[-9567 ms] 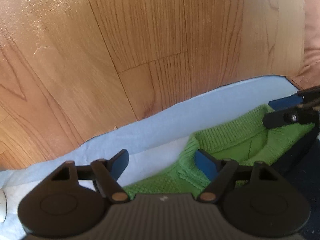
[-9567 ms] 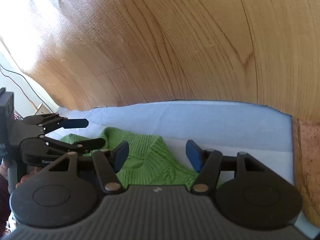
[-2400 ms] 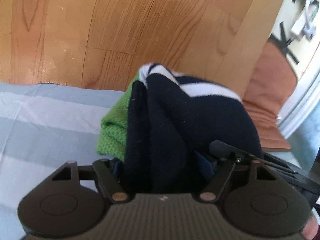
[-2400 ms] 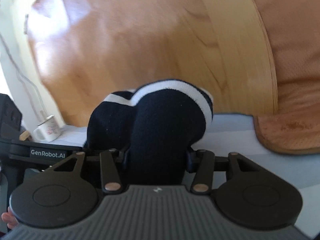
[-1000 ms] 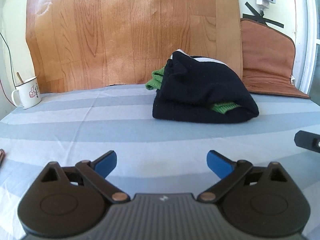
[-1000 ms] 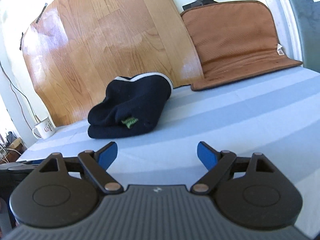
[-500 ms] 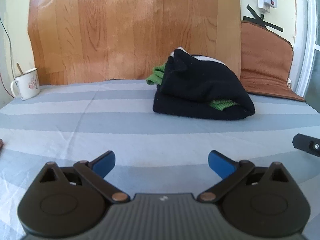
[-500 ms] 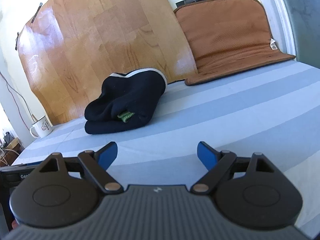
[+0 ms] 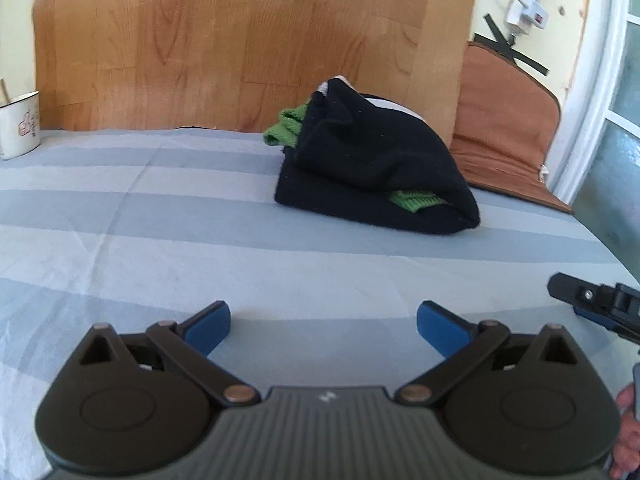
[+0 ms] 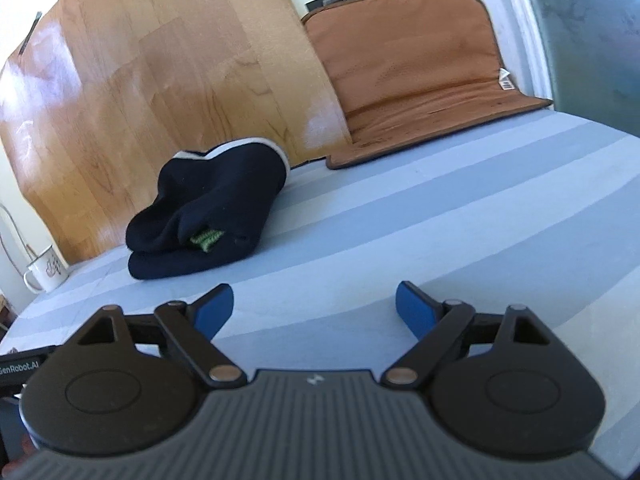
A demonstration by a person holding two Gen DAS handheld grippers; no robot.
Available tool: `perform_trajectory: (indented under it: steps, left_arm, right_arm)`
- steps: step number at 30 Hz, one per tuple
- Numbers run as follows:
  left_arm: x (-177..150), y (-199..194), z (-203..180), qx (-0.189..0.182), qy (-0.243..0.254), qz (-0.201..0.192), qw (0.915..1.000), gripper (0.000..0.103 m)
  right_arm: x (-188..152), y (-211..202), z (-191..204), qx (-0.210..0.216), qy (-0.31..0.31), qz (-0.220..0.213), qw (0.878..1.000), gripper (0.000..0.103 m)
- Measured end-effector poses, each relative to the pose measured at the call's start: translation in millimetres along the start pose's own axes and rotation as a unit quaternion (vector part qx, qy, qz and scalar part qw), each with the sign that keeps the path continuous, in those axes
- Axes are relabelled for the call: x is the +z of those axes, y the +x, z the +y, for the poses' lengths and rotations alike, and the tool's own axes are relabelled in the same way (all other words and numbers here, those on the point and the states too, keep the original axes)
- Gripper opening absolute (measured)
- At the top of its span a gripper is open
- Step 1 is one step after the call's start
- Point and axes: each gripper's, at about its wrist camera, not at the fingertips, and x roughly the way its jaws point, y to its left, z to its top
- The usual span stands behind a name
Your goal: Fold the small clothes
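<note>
A folded small garment, navy with white trim and green knit showing at its edges, lies in a bundle on the blue-and-grey striped cloth near the back wall. It also shows in the right wrist view. My left gripper is open and empty, well in front of the bundle. My right gripper is open and empty, also in front of it; its finger shows at the right edge of the left wrist view.
A white enamel mug stands at the far left on the cloth, also in the right wrist view. A brown padded mat leans against the wall at the right. A wood-grain panel backs the table.
Both grippers let go of the folded bundle and drew back from it with jaws open. In the last half second the views shifted only slightly.
</note>
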Motion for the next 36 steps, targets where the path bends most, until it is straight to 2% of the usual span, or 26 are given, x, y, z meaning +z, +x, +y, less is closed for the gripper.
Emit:
perform_trajectory:
  steps: [5, 18, 26, 36]
  left_arm:
    - [-1.4, 1.2, -6.7, -0.009, 0.02, 0.006, 0.9998, 0.103]
    - [-2.3, 1.6, -9.2, 0.015, 0.022, 0.004, 0.9996, 0.103]
    - [-4.1, 6.5, -21.5, 0.072, 0.058, 0.018, 0.9956, 0.103]
    - [-4.6, 6.5, -20.9, 0.131, 0.037, 0.016, 0.9906, 0.103]
  right_arm:
    - [1.5, 3.7, 2.0, 0.021, -0.011, 0.009, 1.0, 0.095]
    - [1.8, 7.0, 8.6, 0.041, -0.024, 0.02, 0.999, 0.095]
    - [0.9, 6.2, 9.0, 0.05, -0.023, 0.021, 0.998, 0.095]
    - [-0.9, 2.7, 12.7, 0.091, -0.03, 0.022, 0.995, 0.095]
